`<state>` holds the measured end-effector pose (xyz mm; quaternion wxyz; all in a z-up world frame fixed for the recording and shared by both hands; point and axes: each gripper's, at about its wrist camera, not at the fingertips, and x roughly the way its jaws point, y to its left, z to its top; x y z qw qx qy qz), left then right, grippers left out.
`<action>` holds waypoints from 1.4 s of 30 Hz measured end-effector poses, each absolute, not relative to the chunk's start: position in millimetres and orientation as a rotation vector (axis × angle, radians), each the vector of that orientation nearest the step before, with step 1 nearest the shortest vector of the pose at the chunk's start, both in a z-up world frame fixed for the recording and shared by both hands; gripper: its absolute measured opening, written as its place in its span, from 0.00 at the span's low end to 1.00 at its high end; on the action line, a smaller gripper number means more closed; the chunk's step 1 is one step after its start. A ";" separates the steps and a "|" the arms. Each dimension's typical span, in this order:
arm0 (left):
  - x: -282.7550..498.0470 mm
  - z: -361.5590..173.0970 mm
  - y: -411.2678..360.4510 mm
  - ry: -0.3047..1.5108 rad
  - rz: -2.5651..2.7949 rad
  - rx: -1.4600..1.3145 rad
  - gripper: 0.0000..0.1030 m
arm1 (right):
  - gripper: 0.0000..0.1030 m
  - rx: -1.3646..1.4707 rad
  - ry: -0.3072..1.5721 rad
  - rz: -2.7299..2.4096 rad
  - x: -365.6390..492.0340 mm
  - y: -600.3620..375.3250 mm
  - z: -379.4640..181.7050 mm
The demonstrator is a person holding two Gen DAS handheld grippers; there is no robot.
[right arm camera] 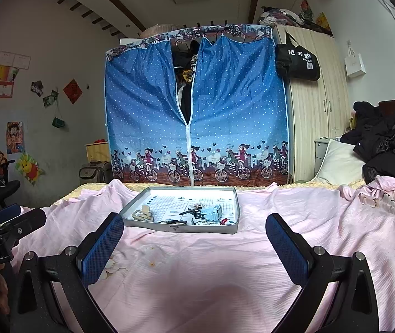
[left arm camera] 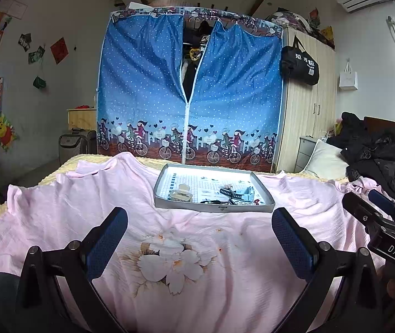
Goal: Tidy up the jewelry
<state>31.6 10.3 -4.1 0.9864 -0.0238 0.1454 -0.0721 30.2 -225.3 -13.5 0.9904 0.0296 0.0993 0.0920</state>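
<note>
Pink floral bedsheet covered the bed, and I held both tools low over it. The grey tray sat ahead at the far edge, all the jewelry I could see lying inside it: beige hair clips at its left, a pale blue watch among tangled small pieces at its right. Left gripper stood wide, empty; right gripper likewise. Tidy or unsorted, I couldn't judge. Any pick there wants one piece at a time, clear of the tangle. Readable: "DAS" on the right tool, "Robot.AI" on the left.
</note>
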 end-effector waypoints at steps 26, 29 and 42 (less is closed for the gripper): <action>30.6 -5.7 10.3 0.296 -0.143 -0.044 0.99 | 1.00 0.058 0.200 0.184 29.7 -224.0 -14.2; 30.7 -5.8 10.2 0.297 -0.144 -0.044 0.99 | 1.00 0.058 0.199 0.184 29.6 -223.9 -14.1; 31.3 -6.6 10.1 0.302 -0.145 -0.042 0.99 | 1.00 0.058 0.200 0.184 29.6 -223.5 -14.1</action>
